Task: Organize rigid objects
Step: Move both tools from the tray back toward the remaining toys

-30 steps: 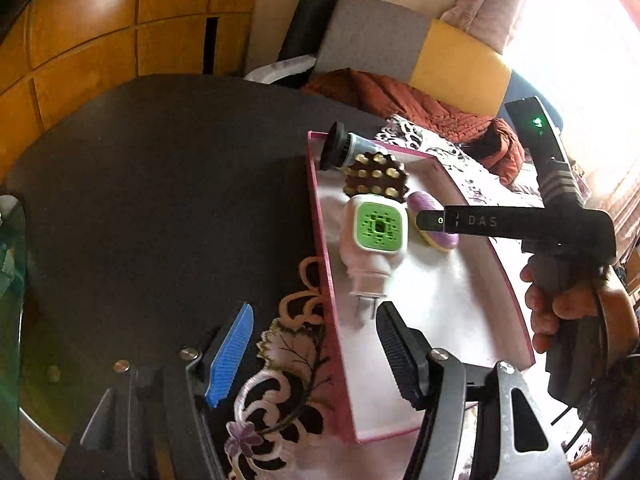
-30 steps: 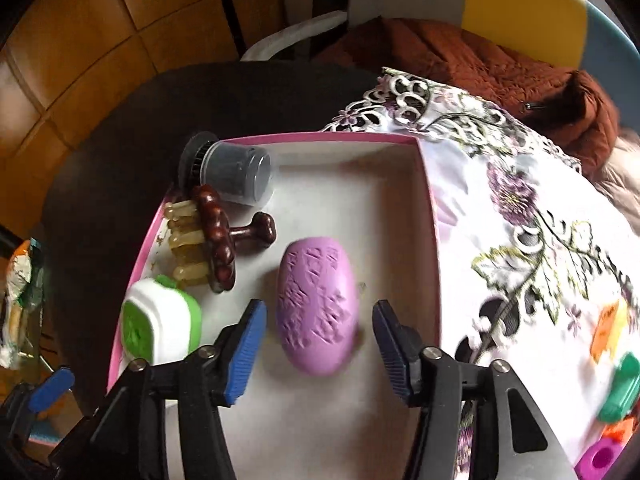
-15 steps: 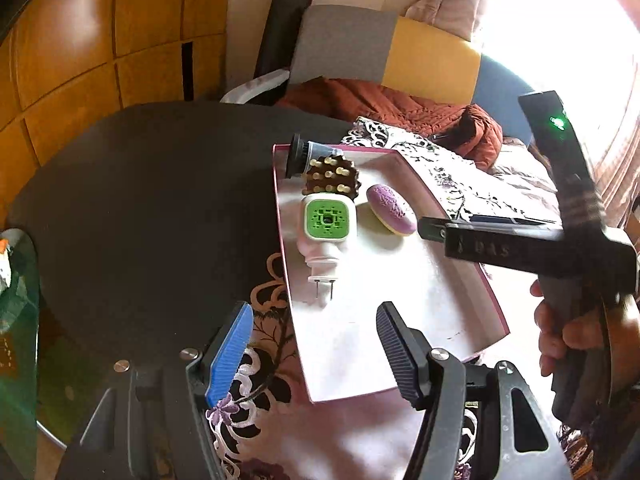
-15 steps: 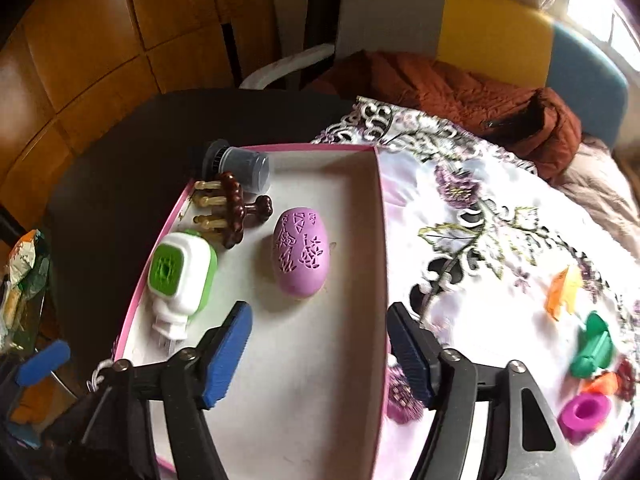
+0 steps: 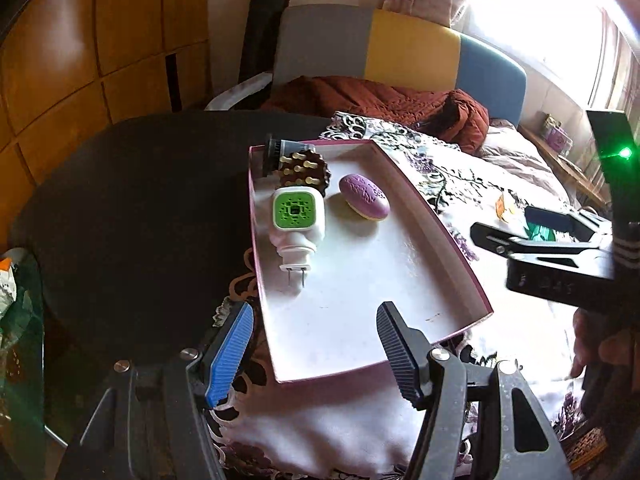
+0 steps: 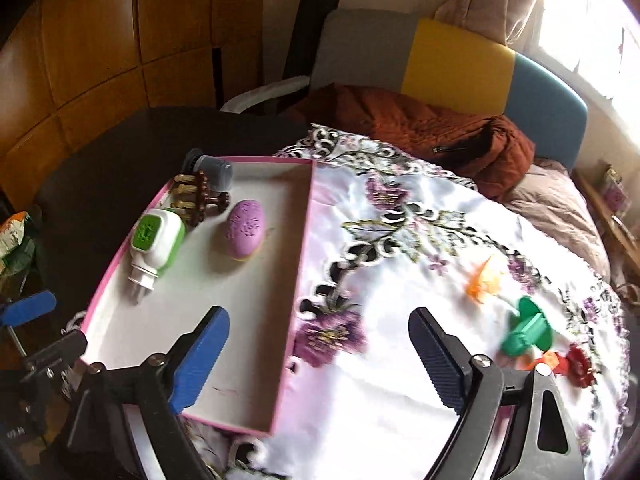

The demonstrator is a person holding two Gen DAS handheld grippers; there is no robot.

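The right gripper [image 6: 316,354], empty, had just been spreading above the tray [image 6: 298,264]; the left gripper [image 5: 314,346] stood spread, empty.

Left wrist cam angled down past its fingers onto pink tray [image 5: 452,240] near end, close range, right wrist cam same tilt, straddling tray's right wall [image 6: 298,280] and floral cloth [image 6: 400,280], tray shared by both views
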